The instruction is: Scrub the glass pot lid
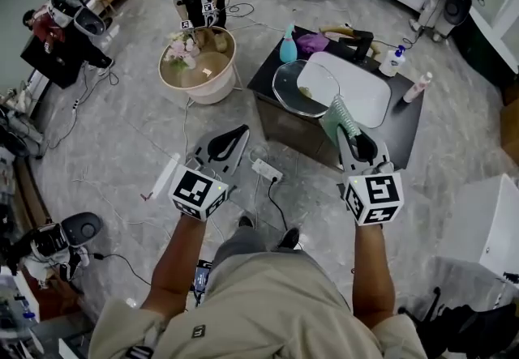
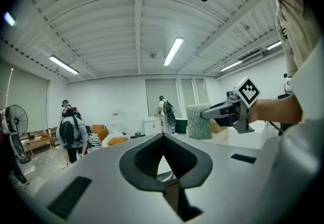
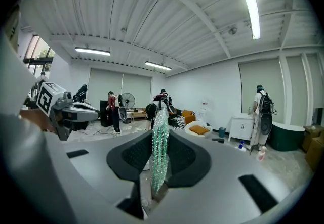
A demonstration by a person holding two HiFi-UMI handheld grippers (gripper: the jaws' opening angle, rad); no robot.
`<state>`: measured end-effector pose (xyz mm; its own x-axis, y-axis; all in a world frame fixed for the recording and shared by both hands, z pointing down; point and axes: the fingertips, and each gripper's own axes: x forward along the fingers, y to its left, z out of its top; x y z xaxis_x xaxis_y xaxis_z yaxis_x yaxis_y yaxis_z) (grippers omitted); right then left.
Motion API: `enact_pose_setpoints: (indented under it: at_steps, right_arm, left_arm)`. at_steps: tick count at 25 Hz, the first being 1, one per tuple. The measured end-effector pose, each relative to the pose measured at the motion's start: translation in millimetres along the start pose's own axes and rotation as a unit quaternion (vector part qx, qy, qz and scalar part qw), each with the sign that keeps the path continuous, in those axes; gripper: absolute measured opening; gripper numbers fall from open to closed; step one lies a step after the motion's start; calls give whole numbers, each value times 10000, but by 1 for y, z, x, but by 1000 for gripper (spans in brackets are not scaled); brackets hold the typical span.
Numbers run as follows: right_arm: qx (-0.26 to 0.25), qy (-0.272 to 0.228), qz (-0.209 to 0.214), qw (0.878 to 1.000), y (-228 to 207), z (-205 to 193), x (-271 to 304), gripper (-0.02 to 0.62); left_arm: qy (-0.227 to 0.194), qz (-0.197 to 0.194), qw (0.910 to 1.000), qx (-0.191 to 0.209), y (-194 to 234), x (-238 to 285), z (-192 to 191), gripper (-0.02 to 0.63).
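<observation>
The glass pot lid (image 1: 293, 88) leans against the left rim of a white basin (image 1: 365, 98) on a black table (image 1: 404, 132). My right gripper (image 1: 347, 132) is held in the air in front of the table, short of the lid, and is shut on a green glittery scrub pad (image 1: 338, 116). In the right gripper view the scrub pad (image 3: 159, 142) stands on edge between the jaws. My left gripper (image 1: 241, 134) hovers over the floor to the left, shut with nothing in it; in its own view the left gripper's (image 2: 163, 142) tips meet.
On the table's far side stand a teal bottle (image 1: 288, 45), a purple cloth (image 1: 312, 43), a black tap (image 1: 358, 43) and two white bottles (image 1: 392, 61). A beige tub (image 1: 199, 67) sits on the floor at left. A power strip (image 1: 266, 170) and cables lie below. A white cabinet (image 1: 485, 224) stands at right.
</observation>
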<state>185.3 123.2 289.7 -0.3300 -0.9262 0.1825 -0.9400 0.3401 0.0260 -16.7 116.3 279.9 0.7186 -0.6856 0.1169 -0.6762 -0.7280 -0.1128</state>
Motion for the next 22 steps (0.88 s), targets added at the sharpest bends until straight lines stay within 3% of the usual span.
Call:
enact_pose_setpoints:
  at_steps: [5,10,22]
  right_arm:
    - [43,99,-252,9996,-23,-7,23,87]
    - [65,261,-726,9970,-42,-6,52,87]
    - [-56,483,-1457,9881,-24,10,126,87]
  left_arm:
    - [-76,-161,9998,-79,27,40,-6,14]
    - [-262,-562,9979,-169,67,88,-5,14]
    - [-482,-1412,9885,-230,157,145,-22,14]
